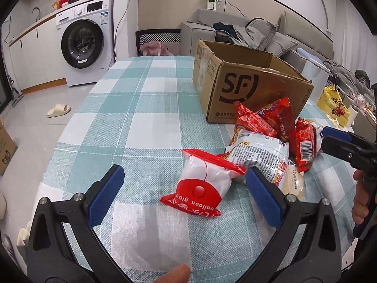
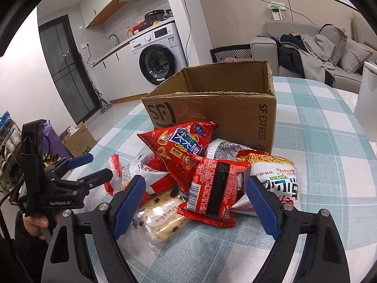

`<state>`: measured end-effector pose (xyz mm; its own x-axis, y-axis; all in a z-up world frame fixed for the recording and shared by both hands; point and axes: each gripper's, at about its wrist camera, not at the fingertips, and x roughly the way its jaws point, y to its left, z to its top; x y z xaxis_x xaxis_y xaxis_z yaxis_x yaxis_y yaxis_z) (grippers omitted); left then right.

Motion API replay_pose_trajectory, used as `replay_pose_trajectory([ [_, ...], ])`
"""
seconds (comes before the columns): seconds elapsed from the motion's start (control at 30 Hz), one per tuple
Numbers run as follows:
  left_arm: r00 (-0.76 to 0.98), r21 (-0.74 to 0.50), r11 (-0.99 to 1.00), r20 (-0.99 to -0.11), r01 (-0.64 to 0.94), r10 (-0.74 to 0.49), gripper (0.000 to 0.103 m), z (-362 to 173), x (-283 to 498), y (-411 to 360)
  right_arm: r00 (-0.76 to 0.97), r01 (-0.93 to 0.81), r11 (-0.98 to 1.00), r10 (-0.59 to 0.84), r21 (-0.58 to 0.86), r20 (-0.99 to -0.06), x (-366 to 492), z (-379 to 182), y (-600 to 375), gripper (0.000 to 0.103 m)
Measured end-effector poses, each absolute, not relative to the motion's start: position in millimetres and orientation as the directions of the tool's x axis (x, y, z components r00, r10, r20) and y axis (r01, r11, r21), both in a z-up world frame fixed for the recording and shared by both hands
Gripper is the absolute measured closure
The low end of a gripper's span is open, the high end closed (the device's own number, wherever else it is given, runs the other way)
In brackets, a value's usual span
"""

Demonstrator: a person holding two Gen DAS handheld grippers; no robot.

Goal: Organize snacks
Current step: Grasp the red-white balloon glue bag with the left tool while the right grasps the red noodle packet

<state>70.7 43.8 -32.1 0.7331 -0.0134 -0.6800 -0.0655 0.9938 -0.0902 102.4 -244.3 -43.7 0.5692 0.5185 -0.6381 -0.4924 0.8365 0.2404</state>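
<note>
Both jaws wide apart: left gripper (image 1: 185, 197) over the balloon glue packet (image 1: 203, 184), so I'd pinch its middle, then drop it in the box (image 2: 212, 108).

bright even indoor light, soft shadows, slight glare on tablecloth (image 1: 146, 108), heavy fisheye warp + dark vignette at edges

Background: white front-load washing machine (image 1: 82, 44) under the kitchen counter, sink faucet (image 1: 35, 11) to its left, cooker and bottles on top. Beige slipper (image 1: 58, 110) on the tile floor; grey sofa (image 2: 318, 52) piled with clothes and cushions, patterned chair back (image 1: 157, 38) at the tabletop's far edge. Tabletop (image 1: 141, 108) has a teal-and-white plaid cloth; yellow plastic bag (image 1: 333, 105) off to the right.
</note>
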Motion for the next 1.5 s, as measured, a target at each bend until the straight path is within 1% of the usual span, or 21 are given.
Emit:
replay_pose_trajectory([
  [0.07, 0.731, -0.084, 0.994, -0.682, -0.068, -0.008, 0.0, -33.7, 71.9, 44.4, 0.557, -0.499, 0.832, 0.522, 0.243, -0.646, 104.3, -46.3, -241.4, 0.014],
  [0.13, 0.728, -0.085, 0.994, -0.686, -0.067, -0.01, 0.0, -35.2, 73.1, 45.6, 0.552, -0.493, 0.837, 0.512, 0.237, -0.658, 106.7, -50.2, -238.8, 0.019],
  [0.2, 0.721, -0.085, 0.994, -0.693, -0.065, -0.012, 0.0, -37.3, 73.5, 46.7, 0.531, -0.494, 0.832, 0.519, 0.254, -0.669, 109.1, -56.0, -236.7, 0.022],
  [0.37, 0.705, -0.088, 0.994, -0.709, -0.061, -0.019, 0.0, -42.5, 76.1, 48.9, 0.526, -0.494, 0.833, 0.516, 0.251, -0.676, 110.5, -60.0, -232.8, 0.022],
  [0.43, 0.701, -0.086, 0.995, -0.713, -0.057, -0.022, 0.0, -43.8, 76.7, 48.7, 0.515, -0.501, 0.827, 0.521, 0.254, -0.68, 109.8, -61.1, -231.8, 0.026],
  [0.7, 0.68, -0.083, 0.995, -0.732, -0.046, -0.029, 0.0, -50.7, 81.6, 45.8, 0.505, -0.494, 0.833, 0.507, 0.248, -0.699, 111.1, -66.3, -228.8, 0.033],
  [0.83, 0.666, -0.091, 0.995, -0.745, -0.042, -0.04, 0.0, -54.0, 84.3, 45.6, 0.511, -0.484, 0.842, 0.494, 0.239, -0.703, 110.8, -67.6, -229.1, 0.041],
  [0.93, 0.659, -0.095, 0.995, -0.75, -0.032, -0.051, 0.001, -55.6, 84.7, 44.7, 0.513, -0.479, 0.844, 0.493, 0.243, -0.702, 112.0, -67.4, -230.4, 0.045],
  [0.97, 0.655, -0.098, 0.995, -0.753, -0.025, -0.058, 0.003, -56.6, 85.1, 44.2, 0.514, -0.477, 0.844, 0.493, 0.244, -0.702, 112.2, -67.5, -231.0, 0.045],
  [1.03, 0.644, -0.107, 0.994, -0.761, -0.013, -0.073, 0.018, -58.8, 86.0, 43.2, 0.512, -0.473, 0.847, 0.488, 0.242, -0.707, 112.9, -68.6, -230.4, 0.046],
  [1.1, 0.636, -0.108, 0.994, -0.767, -0.002, -0.082, 0.025, -60.5, 86.1, 41.3, 0.516, -0.474, 0.851, 0.476, 0.226, -0.712, 112.3, -69.4, -228.3, 0.046],
  [1.17, 0.638, -0.109, 0.994, -0.765, 0.012, -0.091, 0.035, -60.6, 85.3, 39.3, 0.521, -0.473, 0.856, 0.464, 0.211, -0.716, 111.9, -70.3, -226.6, 0.049],
  [1.23, 0.643, -0.114, 0.993, -0.758, 0.025, -0.104, 0.056, -59.9, 84.0, 38.2, 0.52, -0.466, 0.86, 0.455, 0.206, -0.723, 112.6, -71.6, -226.4, 0.055],
  [1.3, 0.648, -0.128, 0.991, -0.751, 0.039, -0.122, 0.061, -58.8, 81.2, 37.6, 0.517, -0.463, 0.859, 0.462, 0.218, -0.72, 113.1, -72.4, -228.3, 0.056],
  [1.37, 0.657, -0.142, 0.989, -0.741, 0.051, -0.14, 0.062, -56.2, 78.9, 37.5, 0.518, -0.463, 0.859, 0.464, 0.22, -0.718, 113.3, -72.1, -229.4, 0.058],
  [1.5, 0.688, -0.149, 0.988, -0.712, 0.046, -0.14, 0.063, -46.1, 74.0, 38.9, 0.527, -0.47, 0.854, 0.475, 0.224, -0.705, 110.8, -70.0, -231.5, 0.059],
])
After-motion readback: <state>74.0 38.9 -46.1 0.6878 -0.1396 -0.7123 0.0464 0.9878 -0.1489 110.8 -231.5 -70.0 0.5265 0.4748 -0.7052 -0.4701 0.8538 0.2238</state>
